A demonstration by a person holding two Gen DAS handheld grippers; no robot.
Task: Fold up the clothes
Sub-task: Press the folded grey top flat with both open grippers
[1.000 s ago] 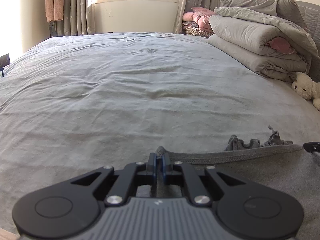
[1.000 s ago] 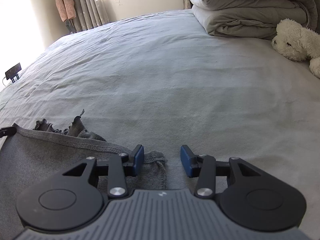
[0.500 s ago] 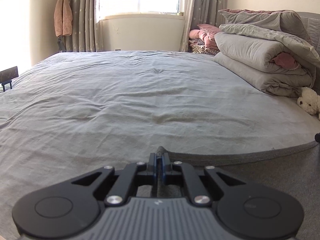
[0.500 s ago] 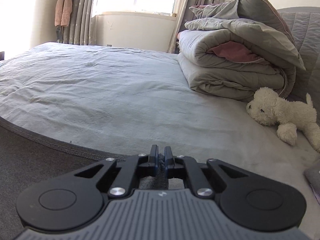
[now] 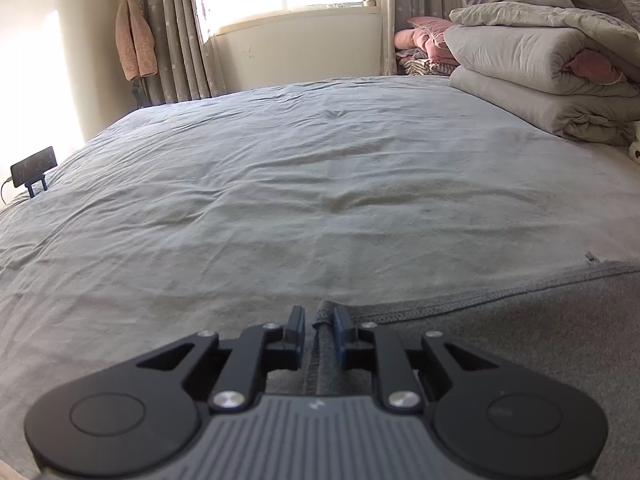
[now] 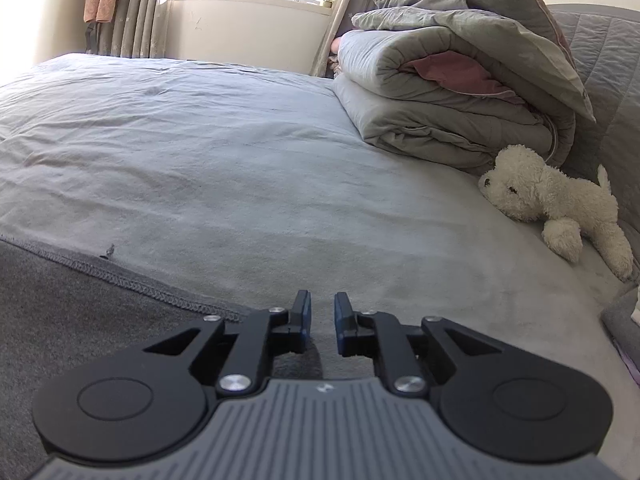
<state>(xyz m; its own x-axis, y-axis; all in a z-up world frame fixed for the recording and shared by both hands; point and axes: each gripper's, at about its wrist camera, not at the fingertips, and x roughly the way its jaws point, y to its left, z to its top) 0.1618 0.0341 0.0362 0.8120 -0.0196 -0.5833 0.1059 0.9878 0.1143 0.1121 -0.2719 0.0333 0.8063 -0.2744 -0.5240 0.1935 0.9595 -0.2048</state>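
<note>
Now the big picture: the bed [image 5: 280,184] fills both views, grey sheet mostly bare, with the folded duvet stack [image 6: 448,96] at the headboard end and the plush dog [image 6: 552,200] just beside it.

Task item: the dark grey garment [image 5: 520,344] lies flat on the near part of the bed, between the two grippers. Its stitched hem [image 5: 480,294] runs from the left gripper off to the right; in the right wrist view the same hem [image 6: 132,280] comes in from the left and ends just beside the right gripper.

What changed: half a second ago both were clamped on the hem corners. Now both sets of jaws are opening.

- Left gripper [image 5: 316,330]: jaws parting, the hem corner sits between them, resting against the right pad, clear of the other. No real grip that I can see.
- Right gripper [image 6: 320,324]: jaws parting, nothing between them, only sheet and shadow in the gap. Cloth is beside and under its left finger.

A second ago some ruffled fabric stuck out past the hem; now only a tiny tuft [image 5: 590,258] shows, so the top layer looks laid over it.

My read: this fold is placed and being let go. Next I'd back both out without dragging the edge, then regrasp for the next fold.
</note>
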